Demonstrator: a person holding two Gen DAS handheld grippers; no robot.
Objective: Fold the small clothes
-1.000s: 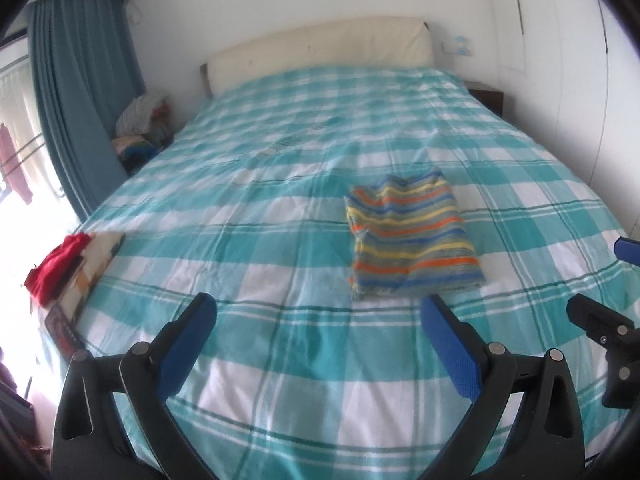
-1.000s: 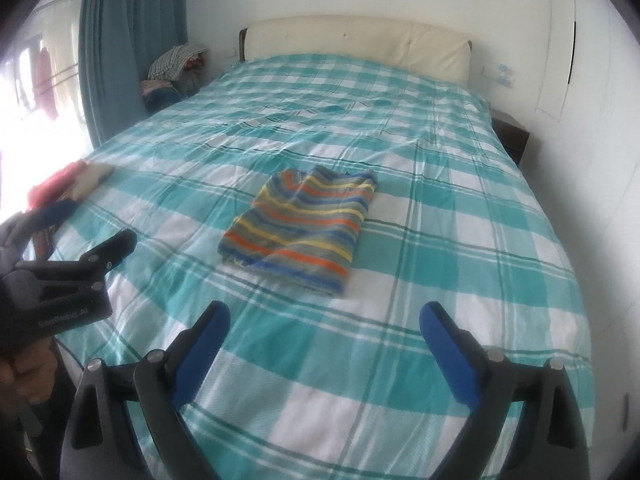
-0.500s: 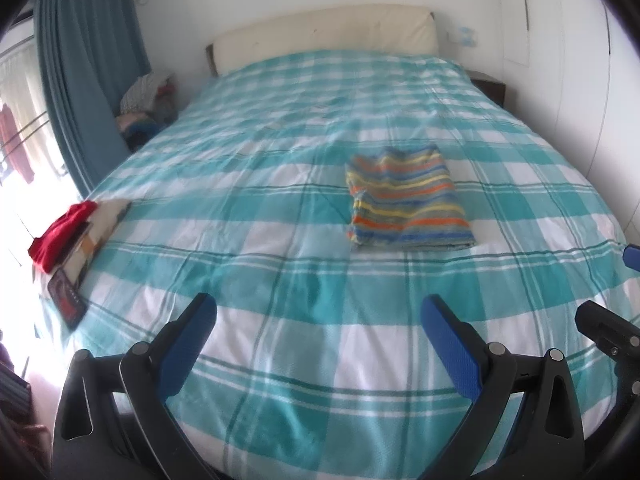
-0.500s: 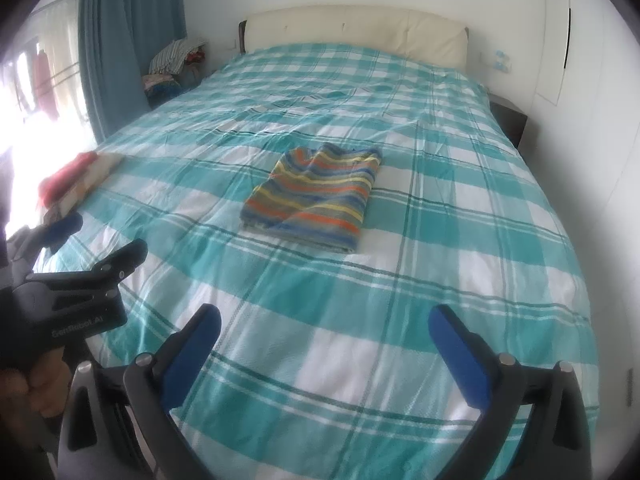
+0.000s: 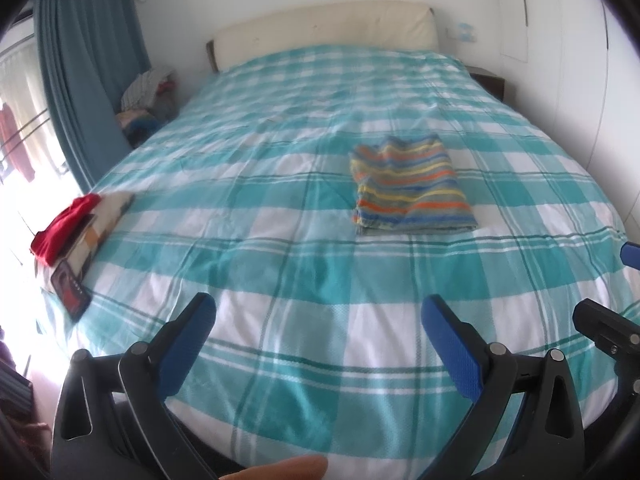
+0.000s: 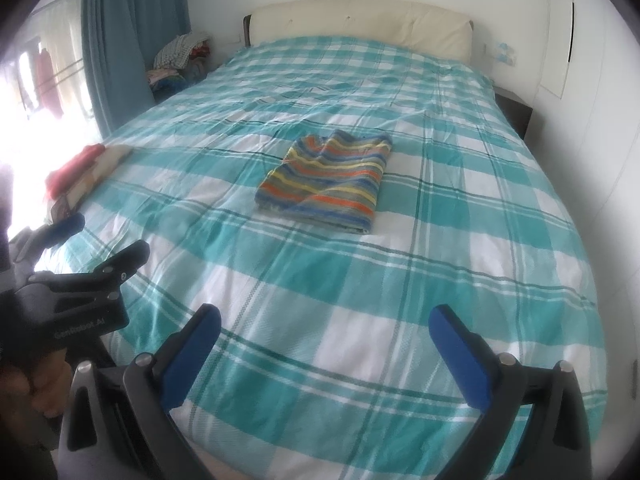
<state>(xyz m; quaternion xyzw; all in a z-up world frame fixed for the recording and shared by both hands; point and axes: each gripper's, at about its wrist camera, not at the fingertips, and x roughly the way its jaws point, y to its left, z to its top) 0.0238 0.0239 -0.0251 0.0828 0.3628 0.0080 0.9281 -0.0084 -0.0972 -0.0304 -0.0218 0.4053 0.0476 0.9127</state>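
I have both claws hanging over the foot of the bed (image 5: 304,364), and neither one touches anything. My left claw (image 5: 316,344) is spread wide with nothing but checked bedspread showing between its blue pads. My right claw (image 6: 326,354) has just been opening and now stands fully spread, with nothing between its pads either. The striped garment (image 5: 410,186) lies folded into a neat rectangle on the teal-and-white cover, about the middle of the bed and well apart from both claws; from the left wrist view it sits to the right of centre, from the right wrist view slightly left of centre (image 6: 326,180). On the left edge of the bed a red cloth (image 5: 66,222) rests on a pale folded piece. Beyond the bed are a cream headboard (image 6: 360,24) and a blue curtain (image 5: 88,80).
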